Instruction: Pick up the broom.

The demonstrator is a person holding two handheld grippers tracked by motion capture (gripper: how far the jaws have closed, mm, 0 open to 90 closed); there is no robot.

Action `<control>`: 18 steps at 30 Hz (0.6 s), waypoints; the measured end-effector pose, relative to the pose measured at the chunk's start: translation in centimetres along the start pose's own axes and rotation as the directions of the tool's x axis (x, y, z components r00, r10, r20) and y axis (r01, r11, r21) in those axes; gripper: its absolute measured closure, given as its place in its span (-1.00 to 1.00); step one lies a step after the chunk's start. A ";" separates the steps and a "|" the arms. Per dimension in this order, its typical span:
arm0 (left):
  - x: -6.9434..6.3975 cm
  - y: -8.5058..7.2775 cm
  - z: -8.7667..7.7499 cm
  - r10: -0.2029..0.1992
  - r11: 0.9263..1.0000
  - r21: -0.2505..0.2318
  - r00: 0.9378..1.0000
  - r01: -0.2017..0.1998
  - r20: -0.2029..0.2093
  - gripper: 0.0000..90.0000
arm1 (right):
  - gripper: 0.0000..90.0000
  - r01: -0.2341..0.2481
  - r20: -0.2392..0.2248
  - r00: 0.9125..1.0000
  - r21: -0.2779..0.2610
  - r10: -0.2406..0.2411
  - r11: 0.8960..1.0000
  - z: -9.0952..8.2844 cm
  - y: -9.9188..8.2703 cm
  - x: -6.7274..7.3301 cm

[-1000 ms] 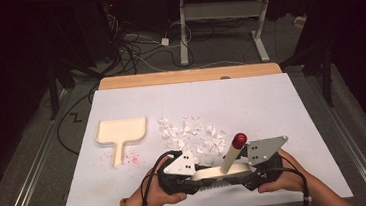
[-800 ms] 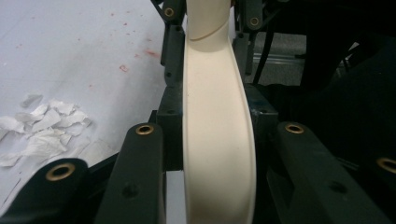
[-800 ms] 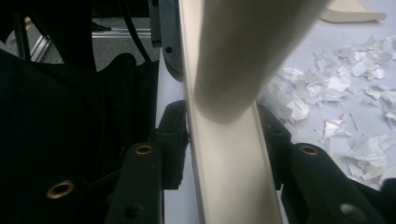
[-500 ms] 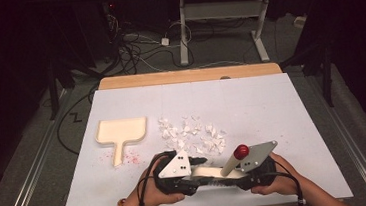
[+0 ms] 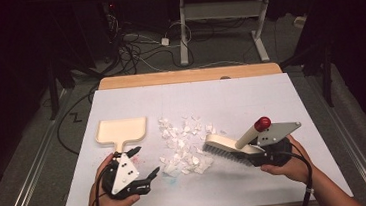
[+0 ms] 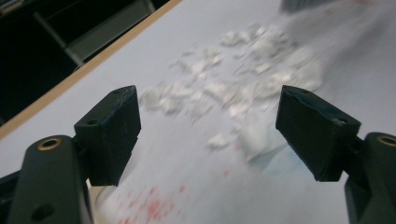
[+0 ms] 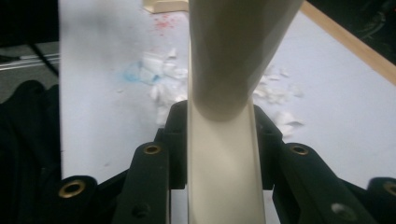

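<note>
1. We see the right gripper [image 5: 268, 151] clamped on the back of a cream brush [image 5: 227, 147]; in the right gripper view the jaws press both sides of the brush's flat cream body [image 7: 219, 163]. The brush sits at the right edge of the white paper scraps [image 5: 184, 145], bristles down near the table.
2. The left gripper [image 5: 143, 162] hangs empty with its jaws wide apart, just below the handle of the cream dustpan [image 5: 121, 131], which lies flat to the left of the scraps.
3. Risk, in our judgement: the grip is far back on the brush, so a hard stroke could twist it between the jaws.
4. Risk: the scraps look light and loose; a fast sweep may scatter them past the unheld dustpan, or push the pan away.
5. Materials: smooth, rigid cream plastic on brush and pan; dark, dense bristles; a red knob [image 5: 262, 123] on an angled handle.
6. The table cover [image 5: 281, 99] is matte white, with faint red and blue stains near the pan handle.
</note>
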State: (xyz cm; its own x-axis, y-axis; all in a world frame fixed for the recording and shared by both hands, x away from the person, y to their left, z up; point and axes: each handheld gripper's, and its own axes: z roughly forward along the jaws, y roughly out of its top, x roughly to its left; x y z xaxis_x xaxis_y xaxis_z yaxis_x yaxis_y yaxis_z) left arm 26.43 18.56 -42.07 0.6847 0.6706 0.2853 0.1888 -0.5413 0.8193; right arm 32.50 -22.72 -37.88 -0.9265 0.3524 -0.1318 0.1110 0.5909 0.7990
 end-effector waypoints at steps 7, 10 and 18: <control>0.3 -3.8 -0.5 -0.067 0.995 0.066 0.996 0.071 -0.063 -0.52 | 0.50 -0.035 0.071 0.997 -0.012 0.036 0.999 -0.4 -0.2 -1.7; 0.5 -4.4 -0.8 -0.115 0.992 0.045 0.991 0.118 -0.071 -0.53 | 0.50 -0.042 0.106 0.994 -0.005 0.043 0.999 -0.3 -0.4 -2.2; 0.4 -5.0 -0.5 -0.125 0.989 0.066 0.988 0.131 -0.090 -0.54 | 0.50 -0.071 0.171 0.983 0.002 0.070 0.997 -0.2 -0.8 -3.3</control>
State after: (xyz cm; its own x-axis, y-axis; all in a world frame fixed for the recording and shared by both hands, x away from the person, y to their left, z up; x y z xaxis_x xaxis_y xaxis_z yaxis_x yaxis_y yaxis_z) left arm 25.45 21.79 -45.74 0.5895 0.7761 0.2241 0.3233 -0.4810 0.8149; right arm 35.39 -24.48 -37.94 -0.8415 0.5114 -0.1742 0.1772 0.5658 0.8053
